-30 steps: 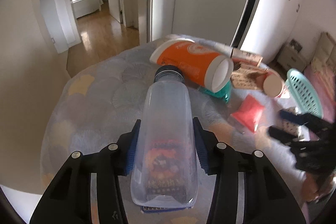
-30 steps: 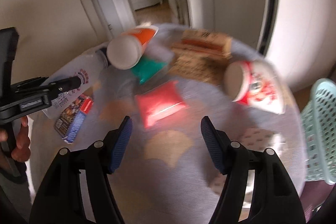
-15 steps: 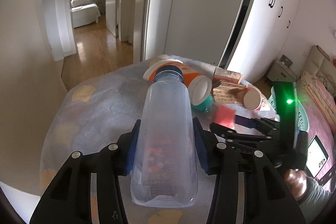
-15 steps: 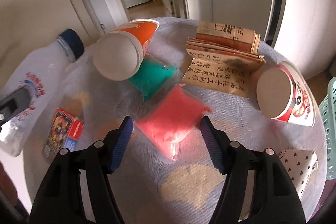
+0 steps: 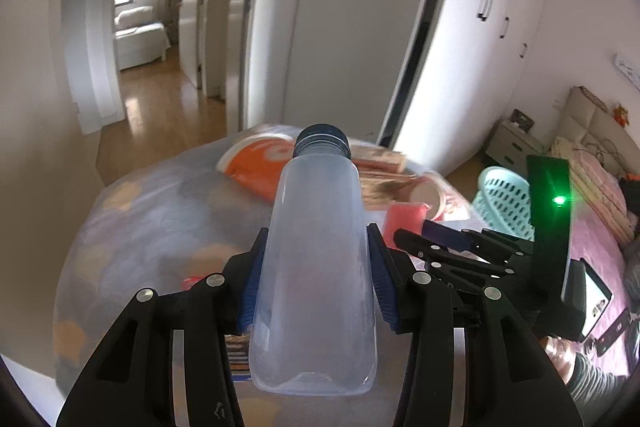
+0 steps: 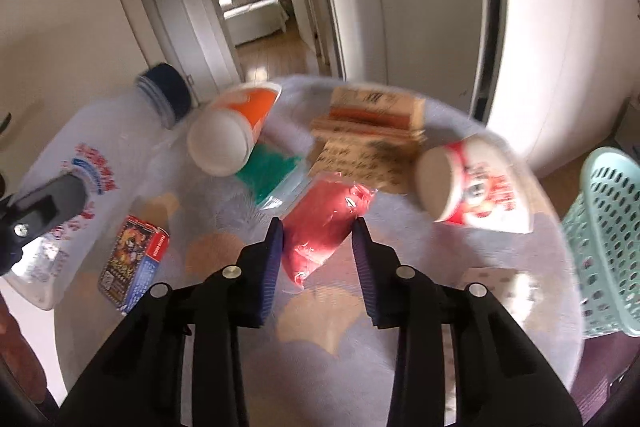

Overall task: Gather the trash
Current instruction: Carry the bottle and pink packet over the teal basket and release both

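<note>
My left gripper [image 5: 316, 251] is shut on a clear plastic bottle [image 5: 316, 267] with a dark blue cap and holds it above the round table [image 5: 132, 235]. The bottle also shows at the left of the right wrist view [image 6: 80, 179]. My right gripper [image 6: 318, 231] is open, its fingers on either side of a red pouch [image 6: 324, 231] that lies on the table. The right gripper shows in the left wrist view [image 5: 440, 239] just right of the bottle.
On the table lie an orange cup [image 6: 236, 131], a green pouch [image 6: 272, 167], a stack of old books [image 6: 372, 131], a red-and-white cup [image 6: 472, 183] and a small printed packet [image 6: 134, 263]. A teal basket [image 6: 612, 235] stands off the table's right edge.
My left gripper has lifted the bottle higher off the table. My right gripper has moved forward and narrowed around the red pouch.
</note>
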Demonstrator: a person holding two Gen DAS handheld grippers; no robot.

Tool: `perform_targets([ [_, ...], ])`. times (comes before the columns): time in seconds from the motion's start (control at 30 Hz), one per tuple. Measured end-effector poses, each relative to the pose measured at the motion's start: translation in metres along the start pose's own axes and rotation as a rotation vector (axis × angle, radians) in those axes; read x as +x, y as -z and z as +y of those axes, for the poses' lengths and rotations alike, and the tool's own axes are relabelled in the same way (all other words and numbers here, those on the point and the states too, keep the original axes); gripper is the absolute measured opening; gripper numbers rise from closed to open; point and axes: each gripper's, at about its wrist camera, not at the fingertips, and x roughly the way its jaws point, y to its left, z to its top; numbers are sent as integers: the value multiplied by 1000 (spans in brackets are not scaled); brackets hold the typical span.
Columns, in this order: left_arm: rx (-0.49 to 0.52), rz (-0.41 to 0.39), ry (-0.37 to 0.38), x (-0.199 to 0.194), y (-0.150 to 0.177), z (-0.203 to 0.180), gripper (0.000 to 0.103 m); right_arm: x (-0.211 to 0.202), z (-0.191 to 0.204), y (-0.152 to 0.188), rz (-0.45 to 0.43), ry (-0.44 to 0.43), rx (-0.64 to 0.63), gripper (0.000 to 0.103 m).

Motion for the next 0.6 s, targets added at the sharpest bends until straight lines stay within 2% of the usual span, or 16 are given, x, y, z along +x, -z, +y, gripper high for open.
perform_targets([
  [0.2,29,-30,41,-1,-8,-33,45,-41,-28,-7,-69,14,23,32],
  [0.37,49,-50,91,1,-15,-64,45,-75,-57,-7,-141,73,53,32],
  [0.6,91,-28,180,33,-23,-128,45,-117,-127,-5,-200,165,157,32],
])
